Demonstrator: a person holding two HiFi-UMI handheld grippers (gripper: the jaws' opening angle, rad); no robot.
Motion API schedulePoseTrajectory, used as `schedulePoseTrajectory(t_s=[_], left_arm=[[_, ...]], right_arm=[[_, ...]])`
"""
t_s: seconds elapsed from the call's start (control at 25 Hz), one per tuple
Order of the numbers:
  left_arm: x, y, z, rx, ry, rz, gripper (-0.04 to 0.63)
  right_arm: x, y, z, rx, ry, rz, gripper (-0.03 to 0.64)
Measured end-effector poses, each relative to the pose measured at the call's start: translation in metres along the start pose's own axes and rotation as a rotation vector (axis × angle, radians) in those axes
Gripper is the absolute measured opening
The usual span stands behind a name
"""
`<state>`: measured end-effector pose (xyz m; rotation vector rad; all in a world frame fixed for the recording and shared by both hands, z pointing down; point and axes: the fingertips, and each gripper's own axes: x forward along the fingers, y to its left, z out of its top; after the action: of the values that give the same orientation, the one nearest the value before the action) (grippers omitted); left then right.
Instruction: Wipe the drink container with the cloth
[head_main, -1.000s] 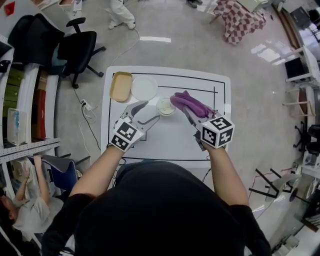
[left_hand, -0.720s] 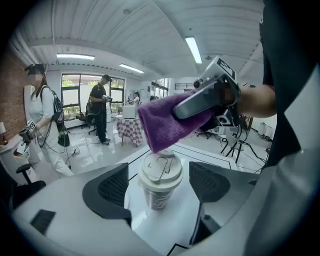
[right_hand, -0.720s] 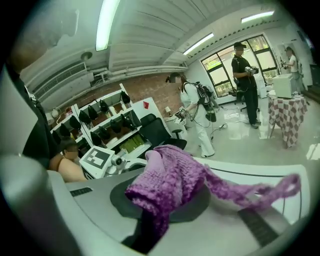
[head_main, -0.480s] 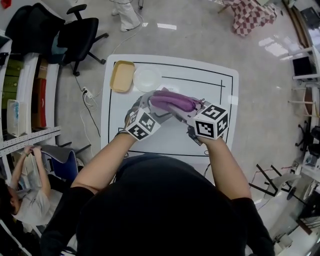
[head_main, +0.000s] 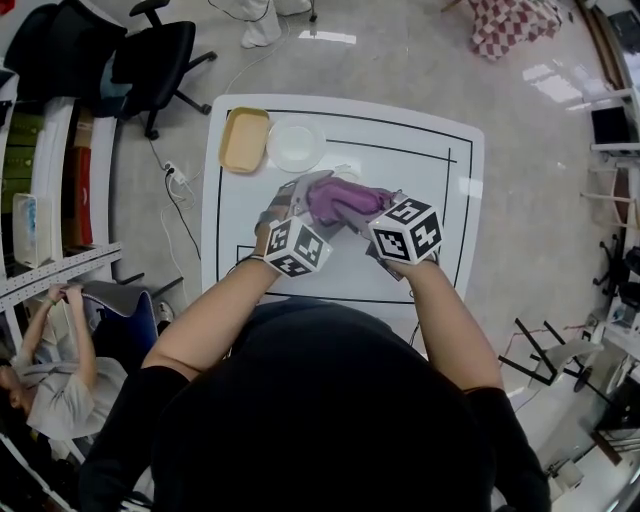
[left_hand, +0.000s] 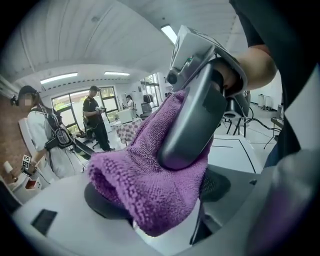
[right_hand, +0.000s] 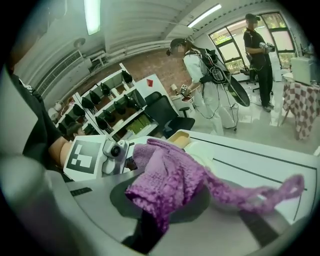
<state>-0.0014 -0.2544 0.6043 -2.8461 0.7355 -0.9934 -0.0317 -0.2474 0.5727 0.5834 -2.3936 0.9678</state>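
We are pinching the purple knitted cloth (head_main: 340, 198), soft and probably light, at its bunched edge with the right tool (right_hand: 160, 202); the left tool (left_hand: 159, 200), jaws just opened wide, is straddling the cloth.

On the desk (head_main: 430, 160), a tray (head_main: 245, 140) lies far left, a plate (head_main: 295, 145) just right of it, the cloth (head_main: 345, 198) nearer, over mid-desk.

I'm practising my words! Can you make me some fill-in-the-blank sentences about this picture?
1. The right gripper pinches a ___ cloth.
2. The table is ___ with black lines.
3. The tan tray lies at the table's far ___ corner.
Missing words: purple; white; left.
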Motion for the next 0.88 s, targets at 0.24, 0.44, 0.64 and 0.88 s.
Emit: schedulePoseTrajectory(t_s=[0.24, 0.44, 0.64, 0.88], left_arm=[[0.001, -0.002, 0.001, 0.007, 0.011, -0.003, 0.403], [0.001, -0.001, -0.001, 0.008, 0.018, -0.001, 0.4], [0.002, -0.003, -0.001, 0.01, 0.023, -0.002, 0.399], [0.002, -0.005, -0.001, 0.008, 0.026, -0.005, 0.399]], right_arm=[[-0.007, -0.011, 0.001, -0.018, -0.013, -0.037, 0.077], [-0.019, -0.029, 0.004, 0.019, -0.052, -0.085, 0.077], [-0.043, -0.053, 0.006, 0.03, -0.097, -0.171, 0.077], [-0.053, -0.065, 0.0, 0.065, -0.116, -0.207, 0.077]])
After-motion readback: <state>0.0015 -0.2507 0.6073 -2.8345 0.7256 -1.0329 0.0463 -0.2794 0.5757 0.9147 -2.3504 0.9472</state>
